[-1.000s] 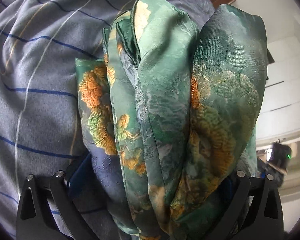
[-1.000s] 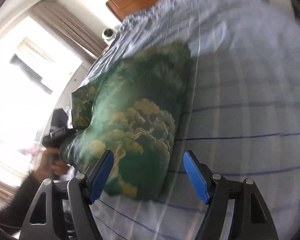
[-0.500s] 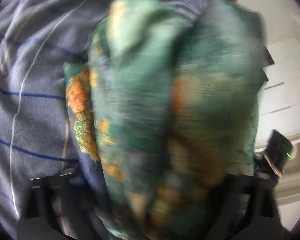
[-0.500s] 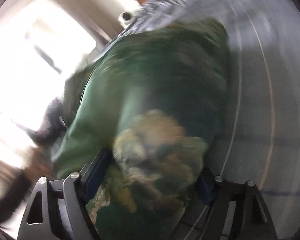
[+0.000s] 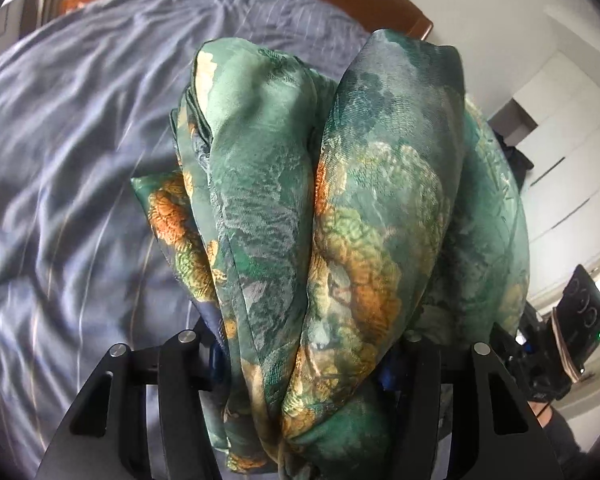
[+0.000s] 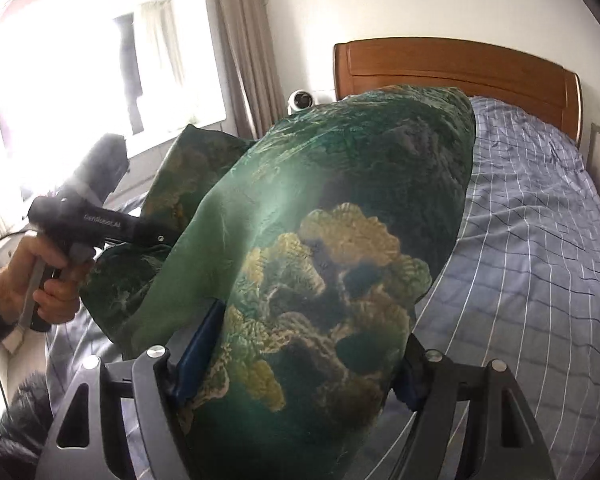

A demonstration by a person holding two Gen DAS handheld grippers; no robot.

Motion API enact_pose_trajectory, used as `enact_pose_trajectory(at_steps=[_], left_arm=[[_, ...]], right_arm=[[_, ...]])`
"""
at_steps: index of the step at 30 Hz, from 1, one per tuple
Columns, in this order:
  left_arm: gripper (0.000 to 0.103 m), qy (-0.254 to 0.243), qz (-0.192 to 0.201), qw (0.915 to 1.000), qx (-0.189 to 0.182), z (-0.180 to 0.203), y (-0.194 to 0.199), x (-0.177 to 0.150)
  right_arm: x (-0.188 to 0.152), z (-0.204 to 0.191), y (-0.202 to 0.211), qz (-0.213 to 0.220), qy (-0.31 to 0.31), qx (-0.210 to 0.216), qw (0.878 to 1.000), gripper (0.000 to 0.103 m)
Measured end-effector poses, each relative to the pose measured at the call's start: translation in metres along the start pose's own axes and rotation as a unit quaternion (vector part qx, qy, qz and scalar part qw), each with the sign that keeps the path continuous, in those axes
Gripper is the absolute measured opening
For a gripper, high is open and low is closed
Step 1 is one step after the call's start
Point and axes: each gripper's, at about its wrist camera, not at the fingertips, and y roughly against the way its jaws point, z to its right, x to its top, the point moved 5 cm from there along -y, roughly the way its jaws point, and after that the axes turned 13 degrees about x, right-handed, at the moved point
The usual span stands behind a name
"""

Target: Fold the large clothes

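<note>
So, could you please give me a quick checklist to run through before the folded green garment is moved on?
1. Left gripper grips garment; its fingers have just been closing: ok.
2. Right gripper holds the other end: ok.
3. Folds stay stacked: not ok, layers splay apart.
4. Garment clear of bed: cannot tell.
5. Landing spot on bed free: ok.

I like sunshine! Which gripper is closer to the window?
Left. The left gripper, whose jaws have just been closing on the green cloth, is on the window side; the right gripper grips the cloth's other end, farther away.
</note>
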Motion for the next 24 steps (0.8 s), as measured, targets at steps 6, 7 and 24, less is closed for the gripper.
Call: enact_pose_trajectory(at_steps=[6, 7, 24], left_arm=[[0.067, 0.0, -0.041, 0.9987, 0.029, -0.011, -0.075, 0.009], [0.073, 0.002, -0.054, 0.9977, 0.041, -0.016, -0.08, 0.001], [0.103, -0.087, 0.202, 0.9442, 0.245, 0.024, 0.096, -0.04]], right_arm=[[-0.005, 0.071, -0.035, -0.022, -0.087, 0.024, 0.996, 0.076], [-0.009, 0.084, -0.041, -0.032, -0.103, 0.029, 0.994, 0.076], [-0.044, 0.041, 0.08, 0.003, -0.065, -0.119, 0.991, 0.102]])
